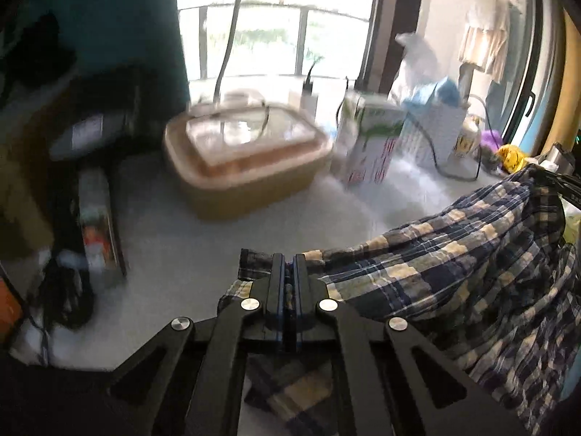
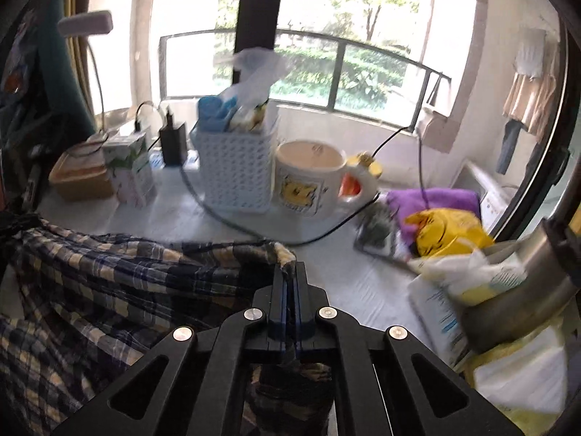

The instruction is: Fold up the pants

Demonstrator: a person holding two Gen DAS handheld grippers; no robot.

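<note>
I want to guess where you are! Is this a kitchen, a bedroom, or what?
Probably a lived-in bedroom or dorm room, at a cluttered desk by a window. A cartoon mug, a phone charger and plaid pants being folded all suggest a home, not a workshop.

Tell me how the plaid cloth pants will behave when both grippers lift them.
The navy-and-cream plaid cloth pants will likely sag: they already drape between the shut left gripper and right gripper. Probably light, thin fabric. The trailing cloth may snag the black cable nearby.
</note>
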